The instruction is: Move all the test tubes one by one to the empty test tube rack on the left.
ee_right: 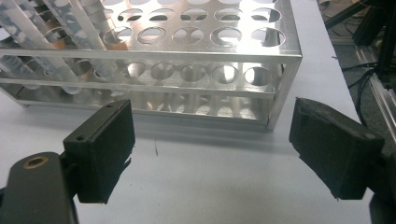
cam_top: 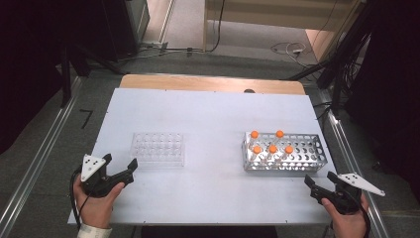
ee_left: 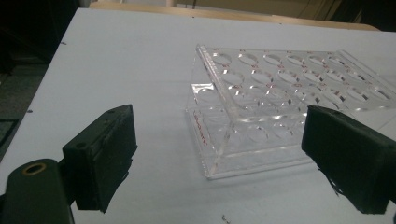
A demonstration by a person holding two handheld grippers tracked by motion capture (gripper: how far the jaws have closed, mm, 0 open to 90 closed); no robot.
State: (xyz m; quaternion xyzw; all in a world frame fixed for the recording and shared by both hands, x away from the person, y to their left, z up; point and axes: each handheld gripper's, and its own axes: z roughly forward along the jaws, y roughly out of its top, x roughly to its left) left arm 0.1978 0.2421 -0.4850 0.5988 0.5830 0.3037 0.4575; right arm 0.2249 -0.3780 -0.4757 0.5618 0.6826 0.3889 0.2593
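High view: white table point(cam_top: 208, 114) on grey floor point(cam_top: 44, 148); both grippers' jaws wide, empty.

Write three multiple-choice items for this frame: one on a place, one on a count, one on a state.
1. Where does the clear plastic rack stand?
A. ahead of the left claw
B. on top of the metal rack
C. on the floor

2. How many orange-capped tubes stand in the metal rack?
A. two
B. five
C. eight

3. How is the right claw?
A. shut on a tube
B. open, nothing between its jaws
C. clamped on the rack

Key: 1 A, the high view shows it just beyond that claw. 2 B, five orange caps show. 3 B, its jaws stand wide apart over bare table.
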